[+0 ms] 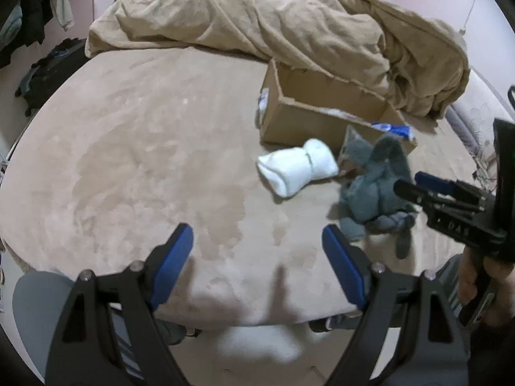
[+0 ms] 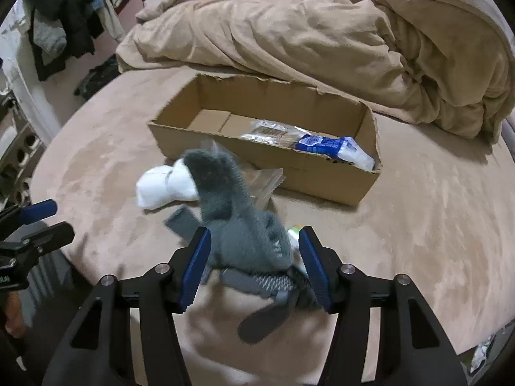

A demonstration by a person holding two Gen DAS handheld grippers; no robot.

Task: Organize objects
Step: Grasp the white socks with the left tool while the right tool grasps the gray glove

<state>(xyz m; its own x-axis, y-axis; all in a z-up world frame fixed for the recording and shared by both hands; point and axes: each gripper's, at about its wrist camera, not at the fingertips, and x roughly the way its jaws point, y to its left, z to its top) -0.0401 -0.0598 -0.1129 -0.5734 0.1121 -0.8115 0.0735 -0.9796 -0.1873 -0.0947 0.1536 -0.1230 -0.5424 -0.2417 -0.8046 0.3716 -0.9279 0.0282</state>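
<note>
Right gripper jaws stand wide around the grey fuzzy socks, lying on the bed before the cardboard box. Soft, light, compressible: grasp the bunched middle. Left gripper hangs wide, holding nothing.

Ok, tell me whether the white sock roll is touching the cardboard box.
Apart. In the left wrist view, a strip of bedsheet shows between the white sock roll and the cardboard box front wall.

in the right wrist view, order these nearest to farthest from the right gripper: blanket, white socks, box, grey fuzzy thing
1. grey fuzzy thing, between the right gripper's open fingers.
2. white socks, just beyond it, to the left.
3. box, farther back, center-right.
4. blanket, heaped behind the box, at the far end.
</note>
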